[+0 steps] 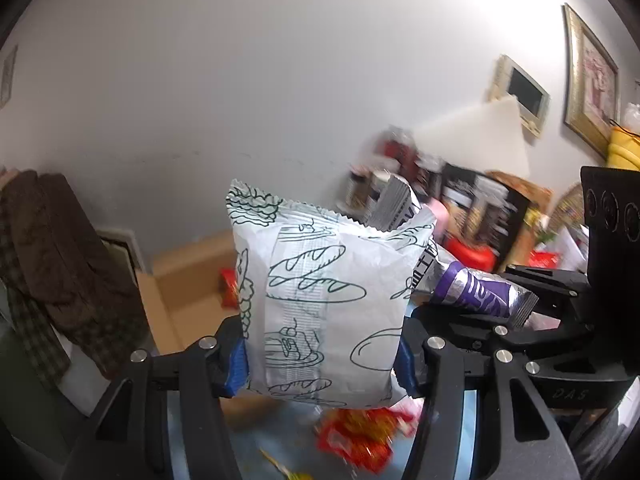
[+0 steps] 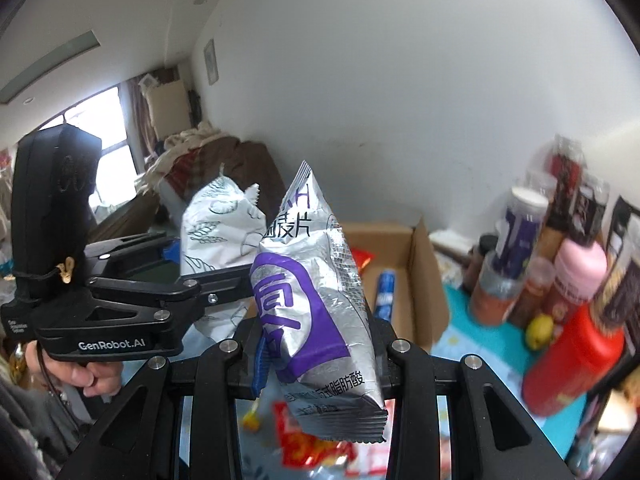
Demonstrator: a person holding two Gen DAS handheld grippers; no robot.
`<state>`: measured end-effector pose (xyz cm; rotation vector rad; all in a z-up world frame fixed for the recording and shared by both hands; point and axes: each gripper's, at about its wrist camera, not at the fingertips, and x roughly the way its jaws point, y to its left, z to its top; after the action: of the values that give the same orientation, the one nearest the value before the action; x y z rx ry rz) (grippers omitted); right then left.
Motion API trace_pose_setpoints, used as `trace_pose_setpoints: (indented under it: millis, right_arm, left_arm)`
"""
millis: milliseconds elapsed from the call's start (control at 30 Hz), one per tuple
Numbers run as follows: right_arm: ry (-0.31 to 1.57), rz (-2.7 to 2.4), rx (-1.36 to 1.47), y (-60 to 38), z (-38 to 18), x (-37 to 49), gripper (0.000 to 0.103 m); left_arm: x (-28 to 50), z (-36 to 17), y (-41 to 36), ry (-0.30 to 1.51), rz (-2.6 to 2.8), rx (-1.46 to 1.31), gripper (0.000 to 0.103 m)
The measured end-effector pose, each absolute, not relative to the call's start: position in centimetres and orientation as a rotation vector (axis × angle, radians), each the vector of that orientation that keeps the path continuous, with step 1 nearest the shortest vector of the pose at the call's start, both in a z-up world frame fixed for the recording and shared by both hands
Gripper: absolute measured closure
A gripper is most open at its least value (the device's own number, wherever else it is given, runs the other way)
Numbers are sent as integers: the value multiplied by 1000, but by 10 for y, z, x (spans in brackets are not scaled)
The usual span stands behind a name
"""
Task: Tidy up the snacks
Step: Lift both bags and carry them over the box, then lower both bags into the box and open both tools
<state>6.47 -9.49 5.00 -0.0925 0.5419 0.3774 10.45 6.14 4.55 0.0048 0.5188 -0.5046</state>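
White bag [image 1: 328, 300]: dark green line drawings of bread loaves and plates. Silver bag [image 2: 320, 312]: purple swoosh, black print. Both grippers black; left gripper [image 1: 322, 356] and right gripper [image 2: 316, 360] have blue pads. Cardboard box [image 2: 416, 280] plain brown. Packets [image 1: 356, 436] below red and yellow. Big bottle [image 2: 568, 364] red, smaller bottle [image 2: 580, 268] pink. Wall [image 1: 240, 80] white.

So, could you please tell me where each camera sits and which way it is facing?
Left wrist: on the left hand-held gripper, looking along its fingers at the white bag they clamp; wall and cardboard box beyond.
Right wrist: on the right hand-held gripper, facing the silver bag it clamps; a hand shows.
Shared: both bags, both grippers, the box.
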Motion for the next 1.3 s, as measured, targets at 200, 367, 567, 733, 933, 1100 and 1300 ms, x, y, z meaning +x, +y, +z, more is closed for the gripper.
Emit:
trace_pose_setpoints:
  millis: [200,367,567,733,933,1100,1300]
  right_arm:
    - [510,397,-48,-105,60,111,68]
    - [492,407,-8,-115,63,145,68]
    - [508,383,25,-121,44,186,68]
    - [551,367,67,-130,22,213,68]
    - [606,339,113,-137,-3,230,68]
    - [669,318,99,-133,-19,245,68]
    - [733,294,75,-127,-36,257,67]
  left_arm:
    - [145,58,59,480,-478,-6,47]
    - [182,60,57,448,-422,-39,47]
    - [223,42,50,492,-373,-56,47]
    - [248,18,46,538,-353,-55,47]
    - [265,6,53,571,-261,-44,47]
    - [280,-9,56,622,-229,-46,47]
    - [302,-32,58,713,-217,-48,47]
